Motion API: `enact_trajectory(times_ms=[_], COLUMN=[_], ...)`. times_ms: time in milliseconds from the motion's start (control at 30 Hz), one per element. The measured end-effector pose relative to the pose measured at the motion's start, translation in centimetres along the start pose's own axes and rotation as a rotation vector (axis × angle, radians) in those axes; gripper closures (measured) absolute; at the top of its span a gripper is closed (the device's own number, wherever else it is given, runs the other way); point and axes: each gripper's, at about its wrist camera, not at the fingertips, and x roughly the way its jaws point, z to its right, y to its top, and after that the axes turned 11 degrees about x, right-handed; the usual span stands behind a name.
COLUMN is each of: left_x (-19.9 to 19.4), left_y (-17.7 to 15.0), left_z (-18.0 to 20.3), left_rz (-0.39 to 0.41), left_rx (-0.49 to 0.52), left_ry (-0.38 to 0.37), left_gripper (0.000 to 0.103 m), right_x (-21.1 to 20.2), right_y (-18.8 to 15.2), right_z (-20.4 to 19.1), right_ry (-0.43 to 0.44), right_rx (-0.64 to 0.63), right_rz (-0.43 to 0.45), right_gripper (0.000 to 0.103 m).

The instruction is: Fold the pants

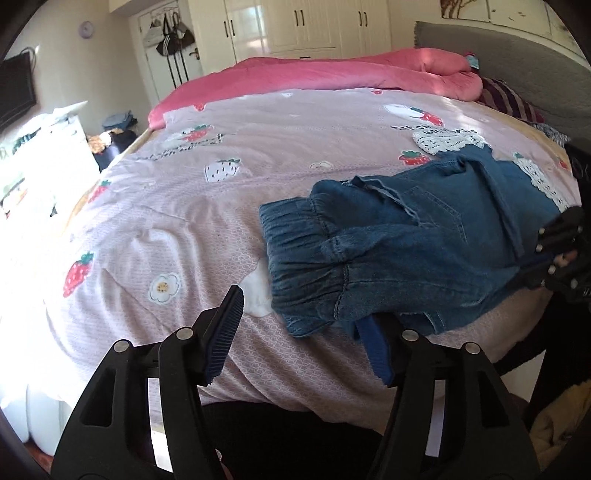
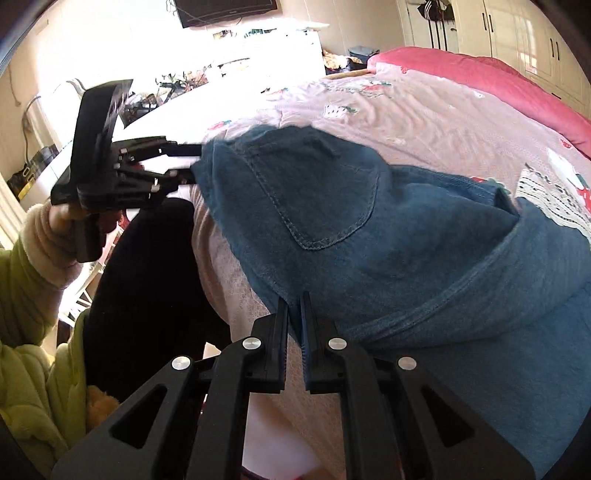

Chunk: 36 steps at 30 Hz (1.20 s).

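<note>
Sunlit bedroom — bed [image 1: 221, 206], white wardrobes [image 1: 295, 26], wall TV [image 2: 225, 11].

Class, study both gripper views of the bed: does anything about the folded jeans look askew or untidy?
Yes. The jeans lie on the quilt unevenly folded: a frayed hem sticks out crooked across the top layer, and the edges do not line up.

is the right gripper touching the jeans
Touching. The right wrist view shows the right gripper shut on the near edge of the jeans, denim pinched between its fingers.
</note>
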Motion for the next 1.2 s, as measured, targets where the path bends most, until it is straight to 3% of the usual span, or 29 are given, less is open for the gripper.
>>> enact_trajectory(times_ms=[167, 267, 333, 400, 467, 600, 667, 800, 900, 967, 1100, 1200], left_x=[1.1, 0.2, -0.9, -3.0, -4.8, -5.2, -4.1, -2.0, -0.3, 1.2, 3.1, 4.1], left_y=[-1.5, -2.3, -2.7, -2.4, -1.4, 1.5, 2.8, 3.9, 3.1, 2.1, 0.9, 0.4], left_z=[-0.8, -2.7, -4.0, -5.2, -5.4, -2.9, -0.7, 2.8, 4.9, 5.1, 4.9, 4.9], left_rz=[-0.101, -0.093, -0.086, -0.041, 0.024, 0.078, 0.077, 0.048, -0.009, -0.065, -0.102, -0.104], left_rx=[-0.048, -0.159, -0.219, -0.267, -0.291, -0.226, -0.205, -0.14, -0.058, -0.042, -0.071, -0.082], left_ry=[-0.07, -0.122, -0.104, -0.075, -0.093, -0.121, -0.176, -0.202, -0.152, -0.131, -0.153, -0.16], left_gripper=[0.049, 0.046, 0.046, 0.045, 0.041, 0.038, 0.038, 0.052, 0.069, 0.074, 0.075, 0.075], right_x=[0.7, 0.6, 0.6, 0.8, 0.8, 0.6, 0.3, -1.6, -4.1, -5.4, -5.0, -2.8], right_y=[-0.4, -0.4, -0.5, -0.4, -0.5, -0.7, -0.9, -1.1, -1.1, -0.5, 0.6, 1.0], right_z=[1.2, 1.3, 1.1, 1.2, 1.2, 1.0, 0.8, 0.8, 0.7, 1.2, 2.0, 3.0], right_ry=[0.021, 0.02, 0.018, 0.016, 0.017, 0.004, -0.004, 0.008, 0.005, -0.015, -0.034, -0.071], right_rx=[0.064, 0.067, 0.065, 0.065, 0.076, 0.076, 0.077, 0.096, 0.096, 0.111, 0.136, 0.172], right_rz=[-0.03, -0.032, -0.03, -0.027, -0.023, -0.014, -0.01, 0.0, 0.066, 0.116, 0.131, 0.077], right_gripper=[0.097, 0.097, 0.094, 0.094, 0.094, 0.094, 0.093, 0.083, 0.074, 0.069, 0.069, 0.066])
